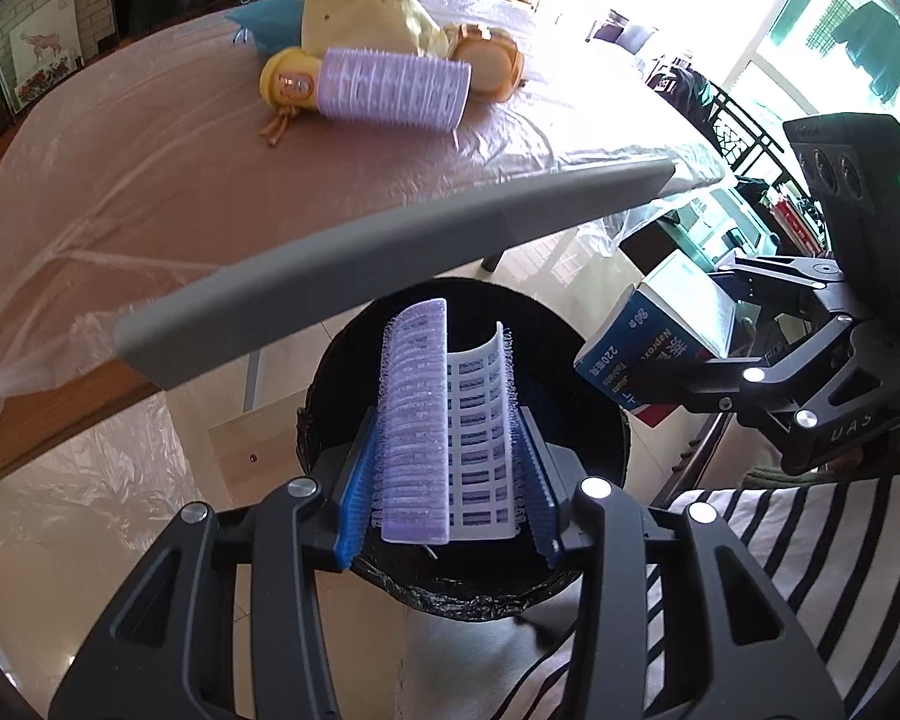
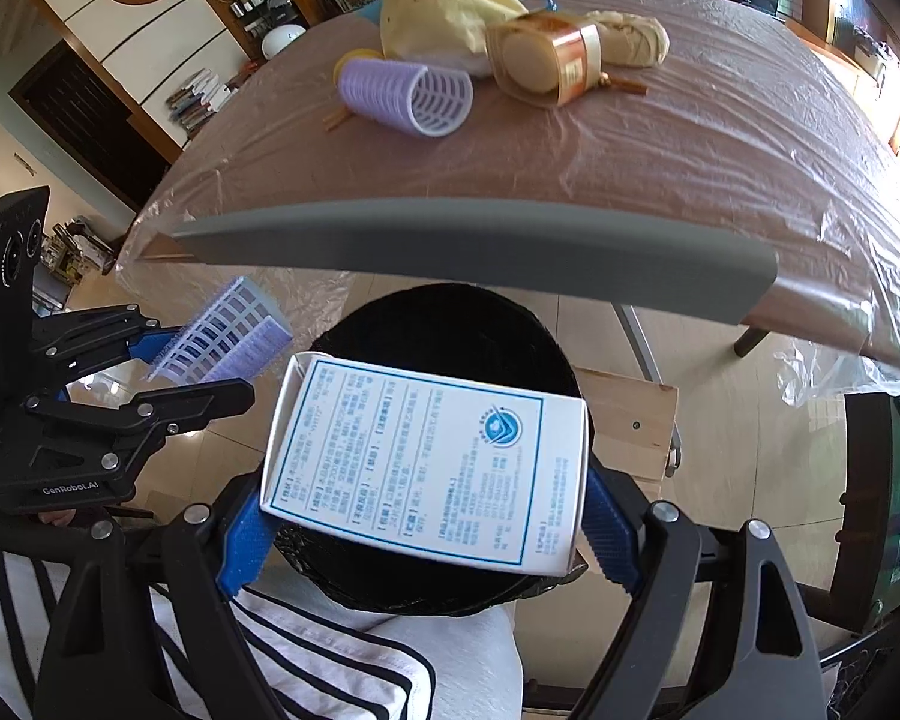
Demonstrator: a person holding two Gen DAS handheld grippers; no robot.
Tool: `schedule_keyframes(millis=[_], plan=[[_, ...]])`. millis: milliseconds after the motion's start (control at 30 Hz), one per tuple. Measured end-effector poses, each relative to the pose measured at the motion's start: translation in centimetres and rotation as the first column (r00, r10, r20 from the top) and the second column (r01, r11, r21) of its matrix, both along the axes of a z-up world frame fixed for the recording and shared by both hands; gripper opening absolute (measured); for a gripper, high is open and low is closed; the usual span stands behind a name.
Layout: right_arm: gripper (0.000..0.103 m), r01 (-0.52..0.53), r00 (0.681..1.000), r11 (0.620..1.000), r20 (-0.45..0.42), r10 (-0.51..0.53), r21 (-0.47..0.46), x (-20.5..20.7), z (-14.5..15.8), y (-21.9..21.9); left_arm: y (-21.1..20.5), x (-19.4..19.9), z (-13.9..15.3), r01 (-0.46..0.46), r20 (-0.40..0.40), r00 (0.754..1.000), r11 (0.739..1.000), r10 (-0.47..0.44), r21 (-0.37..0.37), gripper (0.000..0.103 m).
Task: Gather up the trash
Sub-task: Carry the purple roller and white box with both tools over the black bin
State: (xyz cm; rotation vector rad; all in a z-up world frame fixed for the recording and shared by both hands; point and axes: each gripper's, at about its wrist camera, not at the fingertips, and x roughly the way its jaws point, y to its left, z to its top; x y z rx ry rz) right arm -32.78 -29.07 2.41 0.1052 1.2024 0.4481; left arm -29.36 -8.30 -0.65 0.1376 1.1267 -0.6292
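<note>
Left tongs (image 1: 447,468) clamping split curler (image 1: 444,420) | right tongs (image 2: 426,510) gripping medicine box (image 2: 426,468) | bin (image 1: 468,312) directly beneath both | centre over opening, then release

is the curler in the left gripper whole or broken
Broken. The left gripper is shut on a split curler, spread open into two curved pieces over the black bin; the curler on the table is a whole cylinder.

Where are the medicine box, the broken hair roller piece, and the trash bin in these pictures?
medicine box (image 2: 426,462): right wrist view, on its printed white face.
broken hair roller piece (image 1: 414,420): left wrist view, on its purple bristled outer side.
trash bin (image 1: 576,396): left wrist view, on its dark bag-lined inside.
</note>
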Motion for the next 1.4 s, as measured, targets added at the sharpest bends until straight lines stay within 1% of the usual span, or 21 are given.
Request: schedule_keyframes(millis=[300, 400, 700, 933, 1100, 1400], plan=[[0.084, -0.011, 1.000, 1.000, -0.018, 0.011, -0.025, 0.5, -1.4, 0.6, -0.5, 0.2, -1.6, 0.008, -0.014, 1.000, 0.999, -0.008, 0.036, 0.044], [0.084, -0.016, 1.000, 0.999, -0.019, 0.015, -0.041, 0.7, -1.9, 0.8, 0.0, 0.1, -2.1, 0.013, -0.019, 1.000, 0.999, -0.012, 0.045, 0.044], [0.084, -0.033, 0.999, 0.995, -0.027, 0.031, -0.089, 1.1, -3.6, 1.4, -0.4, 0.5, -3.8, 0.025, -0.032, 0.999, 0.996, -0.022, 0.084, 0.044], [0.084, -0.079, 0.997, 0.986, -0.032, 0.075, -0.150, 1.3, -5.1, 2.1, -0.5, 0.6, -4.9, 0.040, -0.039, 0.999, 0.992, -0.035, 0.120, 0.044], [0.084, -0.108, 0.994, 0.978, -0.041, 0.102, -0.177, 1.3, -5.8, 2.8, -0.6, 0.9, -5.5, 0.050, -0.045, 0.998, 0.990, -0.044, 0.131, 0.044], [0.084, -0.129, 0.991, 0.972, -0.058, 0.120, -0.198, 1.7, -7.1, 3.1, -0.9, 1.2, -6.7, 0.081, -0.047, 0.996, 0.985, -0.075, 0.151, 0.044]])
